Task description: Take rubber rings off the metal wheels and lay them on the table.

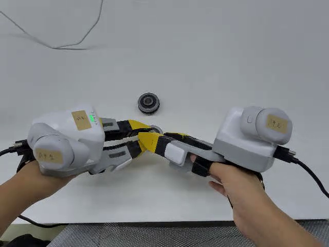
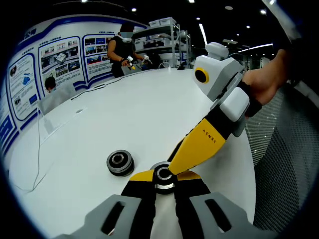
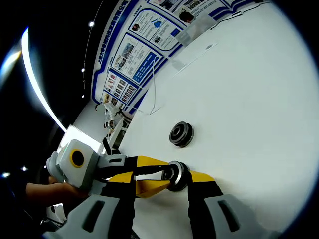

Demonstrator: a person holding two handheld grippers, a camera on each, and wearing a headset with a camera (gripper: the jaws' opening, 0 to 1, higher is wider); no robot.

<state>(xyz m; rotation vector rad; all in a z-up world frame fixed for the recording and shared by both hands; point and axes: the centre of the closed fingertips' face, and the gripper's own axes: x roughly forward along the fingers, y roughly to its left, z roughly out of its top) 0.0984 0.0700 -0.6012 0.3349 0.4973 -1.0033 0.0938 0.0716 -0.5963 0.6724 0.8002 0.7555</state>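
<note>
White glossy counter (image 1: pixel 231 62) is carrying one round metal wheel (image 1: pixel 148 102), black rubber ring (image 1: pixel 141 104) on, well apart. Left tool (image 1: pixel 138 135) is clamping a second small metal wheel (image 2: pixel 163 178) steady in its yellow-tipped jaws, and right tool (image 3: pixel 174 183) is pinching the same one, probably to peel its ring.

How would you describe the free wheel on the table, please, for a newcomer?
On the white table, look just beyond the left gripper and right gripper. A small dark-rimmed metal wheel lies there alone; unlike the other wheel, clamped in their jaws, nothing touches it.
</note>
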